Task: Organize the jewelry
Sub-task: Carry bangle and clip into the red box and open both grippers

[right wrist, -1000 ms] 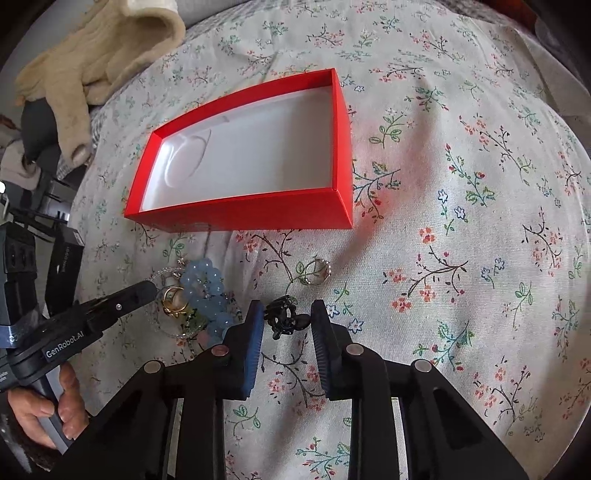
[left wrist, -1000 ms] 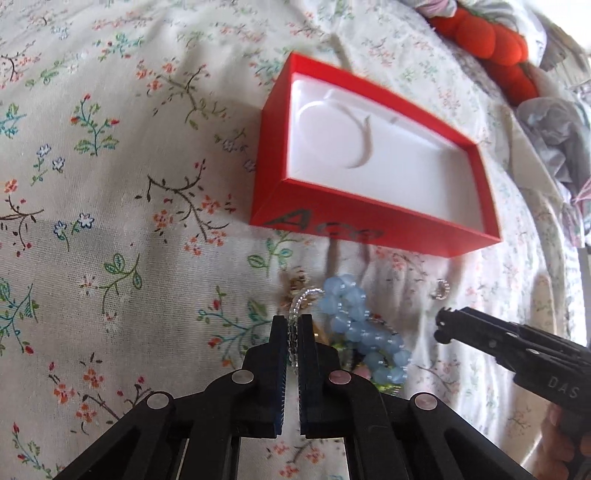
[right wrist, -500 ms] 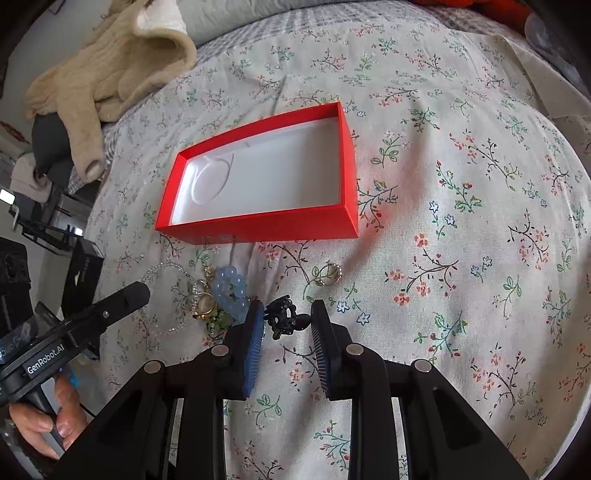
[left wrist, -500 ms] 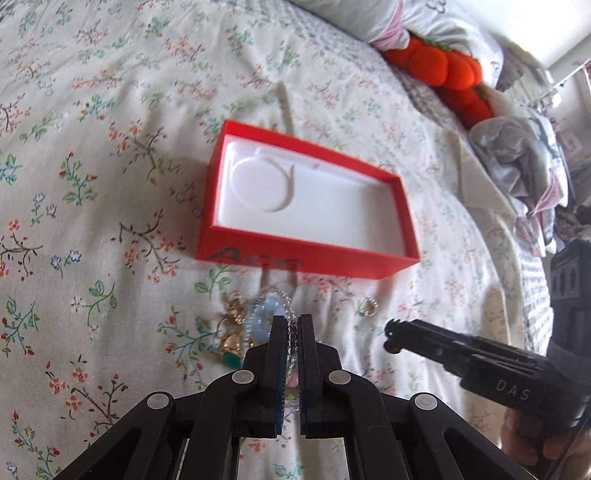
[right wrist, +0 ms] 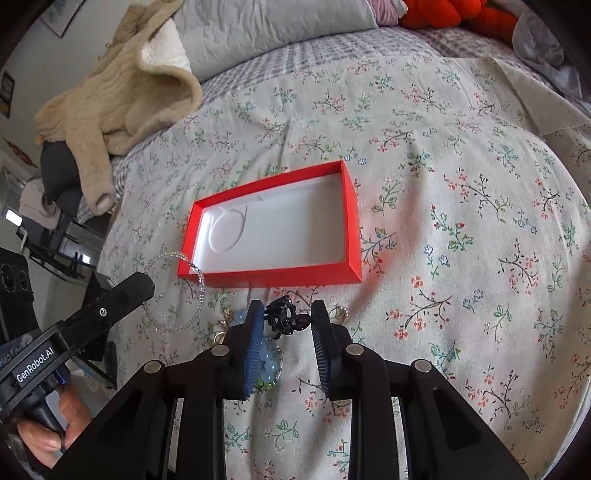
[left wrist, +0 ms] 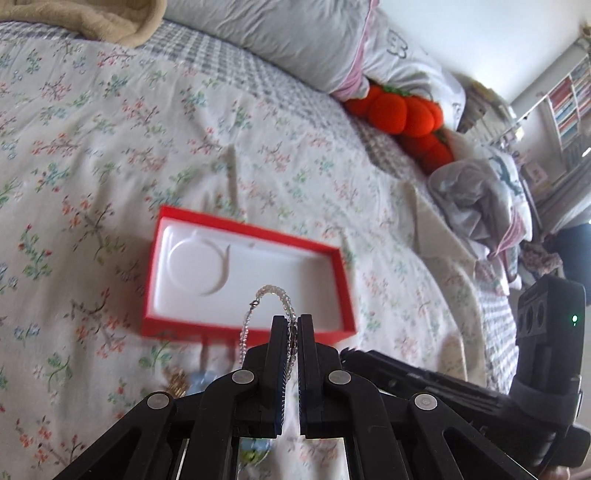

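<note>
My left gripper (left wrist: 290,320) is shut on a clear beaded necklace (left wrist: 272,293) and holds it in the air near the front edge of the red box (left wrist: 334,291) with a white lining. In the right wrist view the necklace (right wrist: 173,292) hangs in a loop from the left gripper (right wrist: 142,285), left of the box (right wrist: 352,225). My right gripper (right wrist: 288,314) is open, its jaws on either side of a black hair claw (right wrist: 282,318) on the bedspread. A blue bead bracelet (right wrist: 267,363) and gold pieces (right wrist: 223,328) lie beside it. A small ring (right wrist: 340,313) lies to the right.
A floral bedspread (right wrist: 461,221) covers the bed. A beige garment (right wrist: 122,92) and a grey pillow (right wrist: 266,29) lie at the back left. Orange plush pumpkins (left wrist: 399,110) and crumpled clothes (left wrist: 480,199) lie at the back right.
My left gripper has lifted the beaded necklace off the jewelry pile and raised it up. My right gripper has risen a little, still open around the black hair claw.
</note>
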The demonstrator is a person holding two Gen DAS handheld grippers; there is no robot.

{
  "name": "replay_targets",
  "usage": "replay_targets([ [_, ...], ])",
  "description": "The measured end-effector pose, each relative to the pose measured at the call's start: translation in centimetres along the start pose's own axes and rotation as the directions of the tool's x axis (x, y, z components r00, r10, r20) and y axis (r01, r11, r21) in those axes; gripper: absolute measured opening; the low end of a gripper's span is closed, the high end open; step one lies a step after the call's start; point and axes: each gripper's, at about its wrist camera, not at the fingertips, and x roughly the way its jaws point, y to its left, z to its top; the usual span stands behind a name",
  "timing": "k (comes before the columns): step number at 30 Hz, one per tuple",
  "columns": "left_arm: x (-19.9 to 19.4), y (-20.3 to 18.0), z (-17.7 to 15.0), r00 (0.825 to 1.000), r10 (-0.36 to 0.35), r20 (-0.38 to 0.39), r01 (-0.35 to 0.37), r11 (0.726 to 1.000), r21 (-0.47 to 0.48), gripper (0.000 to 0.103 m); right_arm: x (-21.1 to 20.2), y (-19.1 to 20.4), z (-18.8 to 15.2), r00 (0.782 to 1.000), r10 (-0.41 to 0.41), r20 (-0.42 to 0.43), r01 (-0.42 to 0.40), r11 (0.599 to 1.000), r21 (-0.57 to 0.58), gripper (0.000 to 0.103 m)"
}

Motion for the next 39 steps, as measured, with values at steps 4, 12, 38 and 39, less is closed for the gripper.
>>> replay_targets([
  [4, 1.2, -0.3, 1.2, 0.998, -0.047, 0.039, 0.047, 0.999, -0.013, 0.0, -0.1, 0.0, 1.1, 0.999, -0.005, 0.049, 0.006, 1.0, -0.007, 0.028],
  [12, 3.8, 1.8, 2.3, 0.998, -0.04, 0.043, 0.043, 0.995, -0.085, 0.0, 1.3, -0.7, 2.5, 0.997, -0.007, 0.08, 0.006, 1.0, 0.012, 0.028],
  [38, 5.1, 4.3, 2.2, 0.969, 0.246, -0.015, -0.246, 0.969, -0.024, 0.045, 2.9, -0.7, 3.1, 0.996, -0.057, 0.066, 0.057, 0.998, -0.01, 0.031],
  [39, 4.9, 4.1, 2.1, 0.968, 0.251, -0.019, -0.251, 0.968, -0.013, 0.048, 2.7, -0.6, 3.1, 0.996, -0.054, 0.065, 0.055, 0.998, -0.014, 0.033],
])
